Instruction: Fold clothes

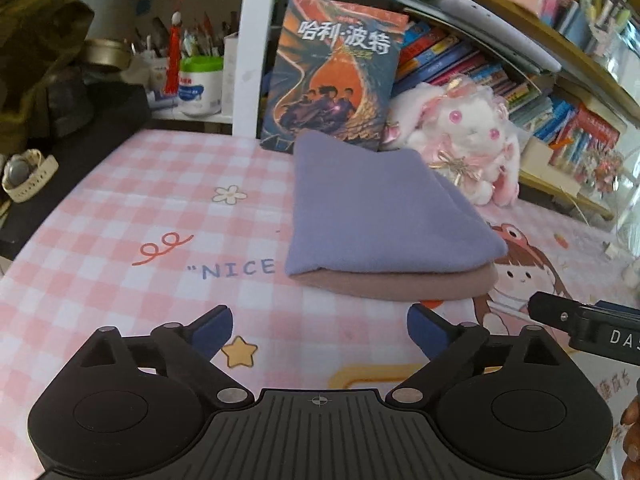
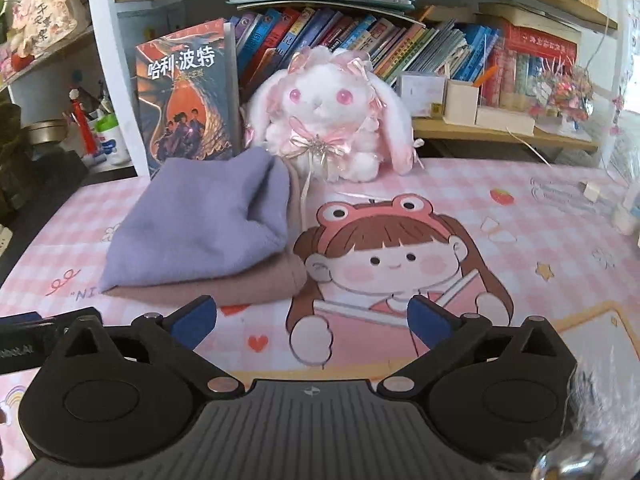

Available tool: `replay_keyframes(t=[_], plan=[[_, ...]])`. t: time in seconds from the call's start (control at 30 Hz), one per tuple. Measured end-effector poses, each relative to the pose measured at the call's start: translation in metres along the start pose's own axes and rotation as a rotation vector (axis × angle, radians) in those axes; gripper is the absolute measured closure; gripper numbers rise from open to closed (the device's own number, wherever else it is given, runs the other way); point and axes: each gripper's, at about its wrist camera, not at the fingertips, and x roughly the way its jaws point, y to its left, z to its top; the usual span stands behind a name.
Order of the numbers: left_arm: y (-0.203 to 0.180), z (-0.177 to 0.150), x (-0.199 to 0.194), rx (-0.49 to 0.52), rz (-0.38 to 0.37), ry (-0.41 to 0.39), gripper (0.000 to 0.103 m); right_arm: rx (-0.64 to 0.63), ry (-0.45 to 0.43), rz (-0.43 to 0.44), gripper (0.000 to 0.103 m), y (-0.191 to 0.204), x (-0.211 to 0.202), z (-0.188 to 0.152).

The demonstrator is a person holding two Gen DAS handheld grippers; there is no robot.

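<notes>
Both sets of jaws stand wide apart and hold nothing. On my left gripper (image 1: pixel 320 330), the blue pads (image 1: pixel 214 326) hang over the checked desk mat (image 1: pixel 120 200) just short of the cloth's near edge, touching neither. To its right, the black tip of the other gripper enters the left wrist view at the mat's right side. My right gripper (image 2: pixel 314 320) is likewise spread, its left pad (image 2: pixel 194 316) just beside the near fold of the pink layer; I cannot tell whether it brushes the fabric.

The folded clothes (image 1: pixel 380 208) lie toward the back of the mat, left of its centre: a lilac garment on top, a dusty-pink layer (image 2: pixel 208 288) beneath, showing along the near edge. Behind them, at the mat's rear edge, stand a book (image 1: pixel 336 72) and a plush rabbit (image 2: pixel 328 120), the stack's back corner close to both.

I judge the folding largely done, the step in hand being release and retreat, or a final squaring. To do it well, I would keep both grippers low and level, draw straight back from the near edge, and avoid snagging the soft top layer, which looks liable to slide on the one below.
</notes>
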Motion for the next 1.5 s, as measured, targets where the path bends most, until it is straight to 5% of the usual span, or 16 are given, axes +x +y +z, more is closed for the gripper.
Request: replay_keyframes(t=[0.57, 1.5], plan=[[-0.037, -0.018, -0.027, 0.025, 0.2, -0.063, 0.003, -0.025, -0.011, 0.079, 0.0, -0.025, -0.002, -0.012], [-0.066, -0.009, -0.011, 0.092, 0.189, -0.067, 0.0, -0.113, -0.027, 0.083, 0.0, -0.032, 0.009, -0.005]])
